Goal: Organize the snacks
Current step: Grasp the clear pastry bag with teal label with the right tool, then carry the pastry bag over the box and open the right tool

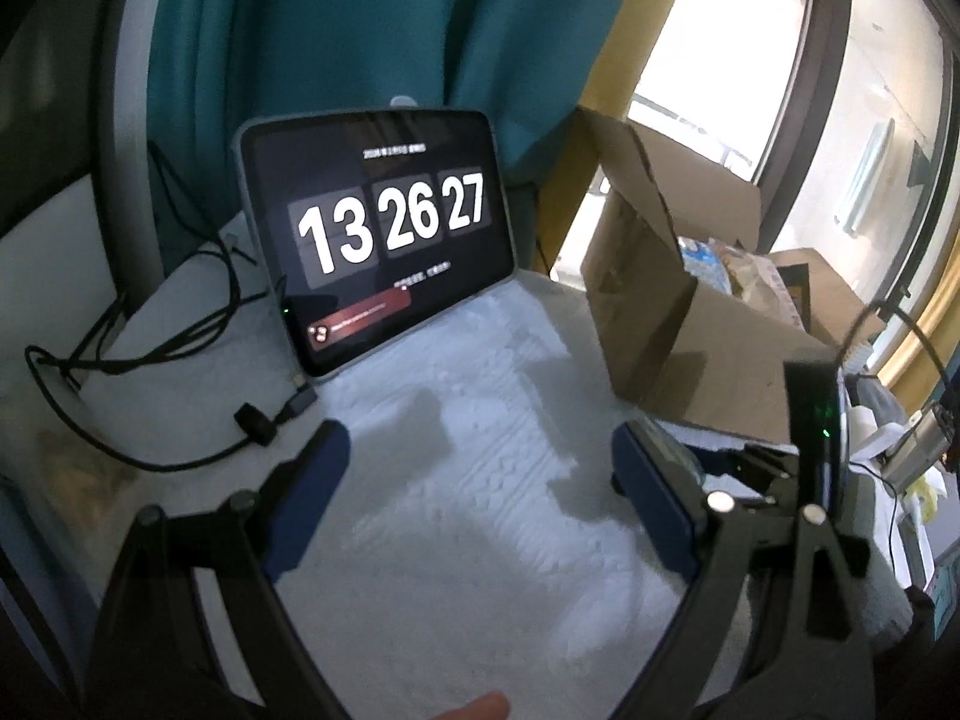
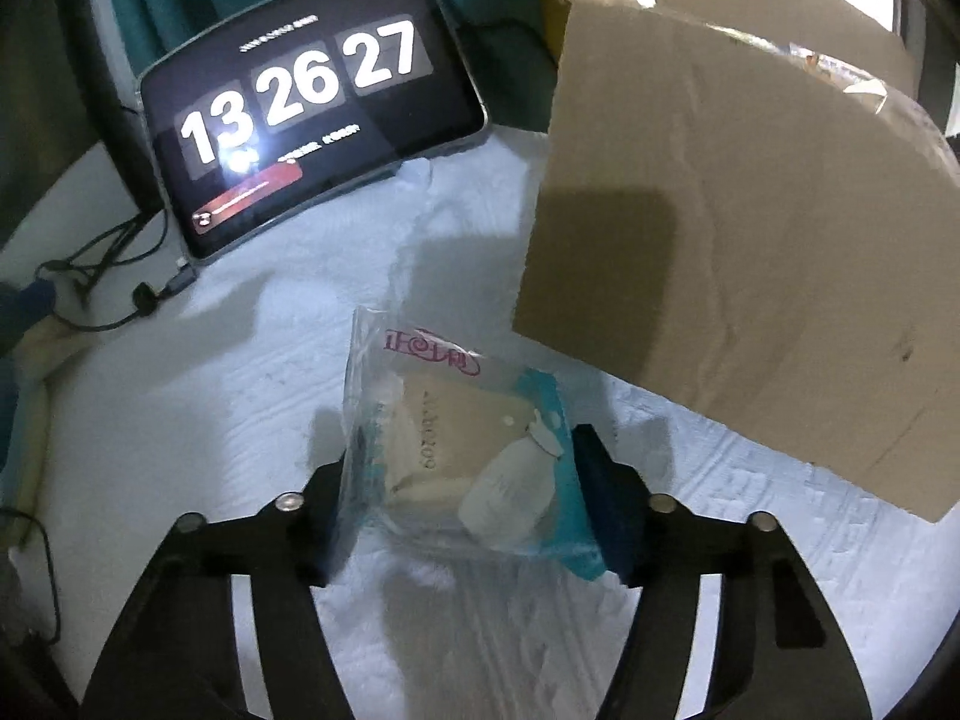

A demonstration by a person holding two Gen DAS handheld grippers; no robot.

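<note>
We clamp the right gripper (image 2: 462, 498) on the snack packet (image 2: 462, 450) beside the cardboard box (image 2: 750, 228), likely its destination, while our left gripper (image 1: 480, 468) hangs released.

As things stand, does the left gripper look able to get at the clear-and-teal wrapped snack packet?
Probably not directly: the snack packet sits between the right gripper fingers, while the open left gripper has only white cloth before it.
</note>
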